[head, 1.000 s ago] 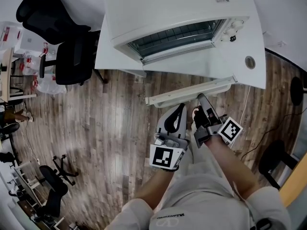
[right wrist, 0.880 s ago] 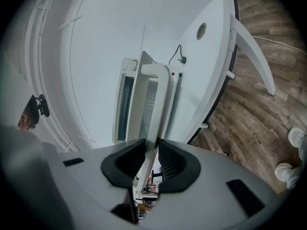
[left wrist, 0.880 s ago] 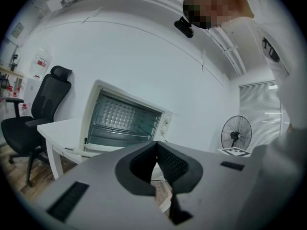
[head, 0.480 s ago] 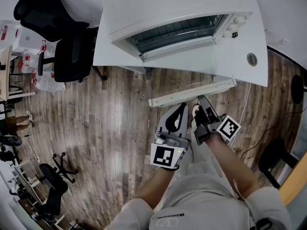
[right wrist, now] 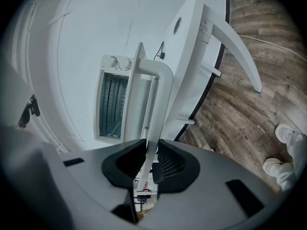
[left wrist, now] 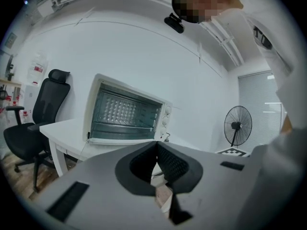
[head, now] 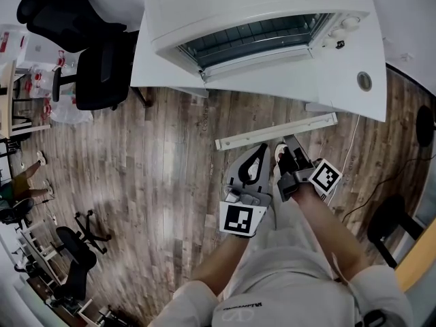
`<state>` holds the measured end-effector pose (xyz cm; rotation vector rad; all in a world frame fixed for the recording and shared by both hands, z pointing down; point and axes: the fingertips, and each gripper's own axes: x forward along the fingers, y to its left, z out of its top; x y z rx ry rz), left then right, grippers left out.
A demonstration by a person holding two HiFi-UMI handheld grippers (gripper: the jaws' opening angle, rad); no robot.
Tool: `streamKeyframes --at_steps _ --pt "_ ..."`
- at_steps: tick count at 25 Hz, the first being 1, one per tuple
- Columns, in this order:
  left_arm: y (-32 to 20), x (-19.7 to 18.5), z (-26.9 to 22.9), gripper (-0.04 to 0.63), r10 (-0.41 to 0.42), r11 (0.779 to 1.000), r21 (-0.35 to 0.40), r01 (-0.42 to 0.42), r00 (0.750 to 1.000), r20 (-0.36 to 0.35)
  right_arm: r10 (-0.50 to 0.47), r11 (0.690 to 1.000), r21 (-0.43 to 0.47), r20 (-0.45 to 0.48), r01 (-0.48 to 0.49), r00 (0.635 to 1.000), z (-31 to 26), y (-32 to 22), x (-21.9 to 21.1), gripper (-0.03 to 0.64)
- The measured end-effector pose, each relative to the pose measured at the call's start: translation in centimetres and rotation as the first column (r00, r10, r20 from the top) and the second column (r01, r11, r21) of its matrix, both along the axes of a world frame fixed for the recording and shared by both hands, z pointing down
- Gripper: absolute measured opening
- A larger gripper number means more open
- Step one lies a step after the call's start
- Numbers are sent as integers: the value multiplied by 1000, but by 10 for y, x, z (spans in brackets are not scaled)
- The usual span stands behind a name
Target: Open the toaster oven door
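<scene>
The white toaster oven (head: 259, 36) stands on a white table (head: 340, 80), and its glass door (right wrist: 139, 104) hangs open toward me. The door's white handle bar (head: 276, 133) runs across just ahead of both grippers. My right gripper (head: 283, 145) is shut on that handle (right wrist: 156, 90), which passes between its pads; its jaws have just been closing a little on it. My left gripper (head: 259, 150) hovers beside it to the left, jaws shut and empty (left wrist: 157, 145). Seen from the left gripper view, the oven (left wrist: 127, 114) shows its open cavity.
A black office chair (head: 88, 46) stands left of the table. A standing fan (left wrist: 237, 126) is at the right. A cable (head: 351, 155) lies on the wooden floor (head: 150, 169). The person's shoe (right wrist: 288, 133) shows below the right gripper.
My right gripper has sunk with the handle, and the door has swung further down. The left gripper has dropped a little beside it.
</scene>
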<state>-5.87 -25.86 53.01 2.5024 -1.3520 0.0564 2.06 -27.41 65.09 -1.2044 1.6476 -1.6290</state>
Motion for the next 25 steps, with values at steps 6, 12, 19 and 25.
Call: streamKeyframes --at_steps 6,12,19,25 --pt "-4 0 14 8 -9 1000 15 8 1000 29 -2 1000 -17 -7 2 1000 17 -1 0 87" --pt "-4 -2 17 8 -20 1000 6 20 1000 19 0 998 -56 -11 -1 1000 38 0 2 87" --pt "-2 -6 26 8 -29 999 -16 29 999 14 2 997 -75 -10 -2 1000 53 -3 1 87" --pt "0 -10 33 8 -38 999 -23 38 999 13 11 995 -97 -5 -11 1000 64 -3 0 87"
